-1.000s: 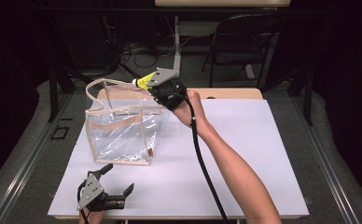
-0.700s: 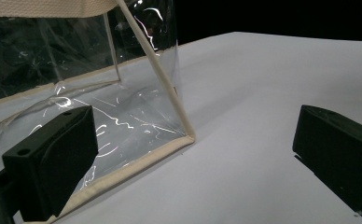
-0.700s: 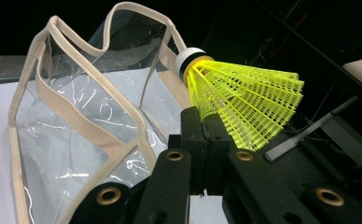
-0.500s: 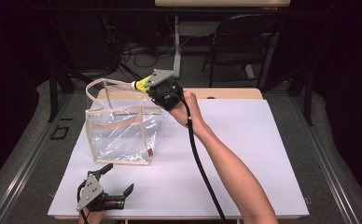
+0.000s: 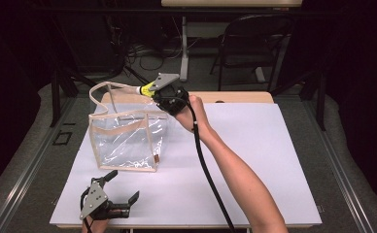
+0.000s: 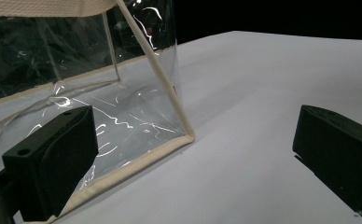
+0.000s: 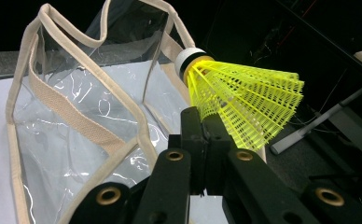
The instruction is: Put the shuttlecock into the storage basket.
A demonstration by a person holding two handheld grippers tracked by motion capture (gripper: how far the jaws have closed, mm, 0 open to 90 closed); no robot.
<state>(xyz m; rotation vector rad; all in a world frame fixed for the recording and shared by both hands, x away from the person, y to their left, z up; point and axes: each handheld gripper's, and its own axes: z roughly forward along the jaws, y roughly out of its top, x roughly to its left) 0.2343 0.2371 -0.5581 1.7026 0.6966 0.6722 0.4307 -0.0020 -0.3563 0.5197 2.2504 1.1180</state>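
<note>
Between your right gripper's black jaws sits a yellow shuttlecock, pinched by the edge of its netted skirt with the pads pressed together on it; its white cork tip points away from you toward the upper rim of a clear plastic bag with beige trim. From the high view, that gripper is held aloft at the bag's far right corner, beside the raised loop of the beige handle, and the shuttlecock lies just at the rim; whether the cork touches the trim is hard to tell. Your right forearm runs back across the table with the black cable trailing along it. Your left gripper rests low at the near left edge, jaws spread wide and holding nothing; one jaw stands just in front of the bag's near bottom corner, the other well off over bare tabletop. Bag stands upright on the white table, mouth open. Beyond the table's far edge stand a dark folding chair and tangled floor cables.
</note>
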